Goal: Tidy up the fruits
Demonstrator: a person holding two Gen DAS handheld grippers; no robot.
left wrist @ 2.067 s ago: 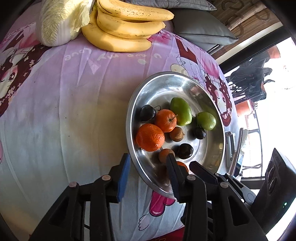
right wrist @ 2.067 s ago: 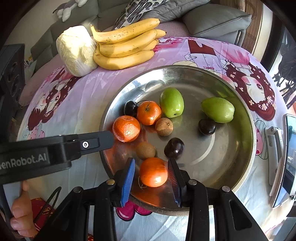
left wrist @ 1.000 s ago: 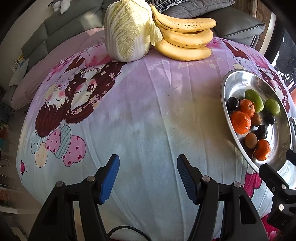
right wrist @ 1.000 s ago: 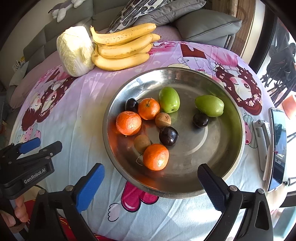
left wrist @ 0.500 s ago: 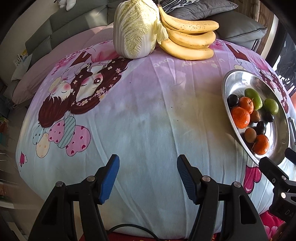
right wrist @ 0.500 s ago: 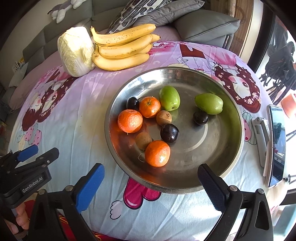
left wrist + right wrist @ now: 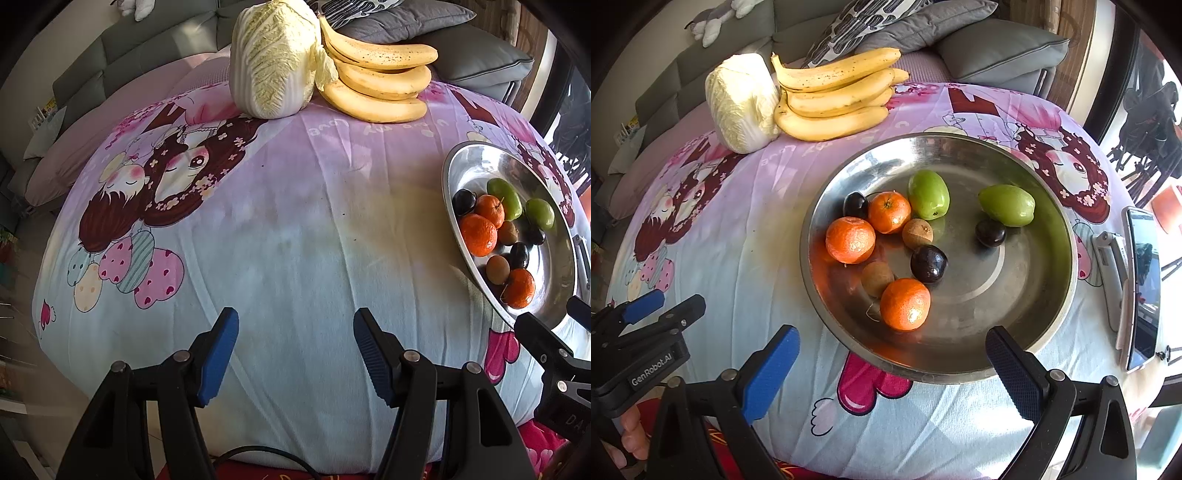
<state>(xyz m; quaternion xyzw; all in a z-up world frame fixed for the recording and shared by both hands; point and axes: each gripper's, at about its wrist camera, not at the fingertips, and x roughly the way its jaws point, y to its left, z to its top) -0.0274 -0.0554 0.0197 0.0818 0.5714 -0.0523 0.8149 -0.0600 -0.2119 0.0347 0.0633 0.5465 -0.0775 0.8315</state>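
Over on the left, left gripper (image 7: 291, 347) hangs wide open and empty above bare cloth; bananas (image 7: 831, 99) sit outside the metal bowl (image 7: 1052, 295). Right gripper (image 7: 892, 365), agape and empty, looks between picks. Next probably needs reaching the bananas.

Table cover: cartoon-print tablecloth (image 7: 746, 206) in pink, lilac and pale blue, wrinkled, draped over a rounded top.
Seating: grey sofa (image 7: 122, 48) behind the table; grey cushion (image 7: 997, 51) and patterned pillow (image 7: 864, 18) on it.
Toy: pale plush toy (image 7: 713, 22) on the sofa back.
Light: strong daylight from a window (image 7: 1160, 122) at right, sunlit patches across the cloth.
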